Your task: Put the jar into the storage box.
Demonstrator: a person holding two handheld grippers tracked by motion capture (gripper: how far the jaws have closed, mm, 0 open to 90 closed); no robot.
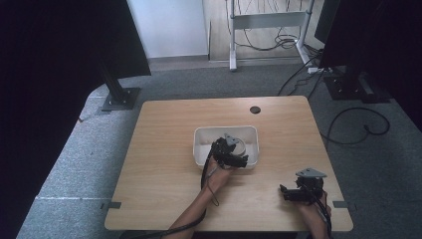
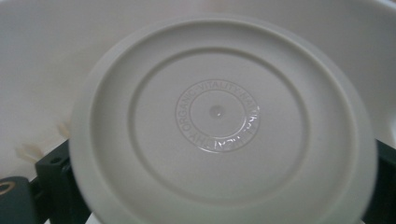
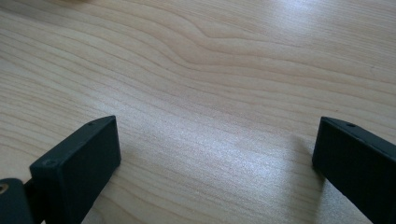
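The left claw (image 1: 234, 155) reaches into the white plastic tub (image 1: 201, 137) and grips a round cream plastic lid (image 2: 219, 121). Up close, tiny raised letters ring its middle. The right claw (image 1: 288, 191) rests wide apart on the light wooden tabletop (image 3: 210, 70).

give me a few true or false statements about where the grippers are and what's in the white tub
1. The left gripper is down in the white tub. True.
2. The right gripper grips a round lid. False: its jaws stand wide apart over the bare wooden table, with nothing between them.
3. A round off-white lid sits between the left gripper's jaws. True: a black jaw shows at each side of it.
4. The tub stands at the table's near right corner. False: it stands about mid-table; the right gripper is at that corner.
5. The lid has raised lettering in a ring round its centre. True.
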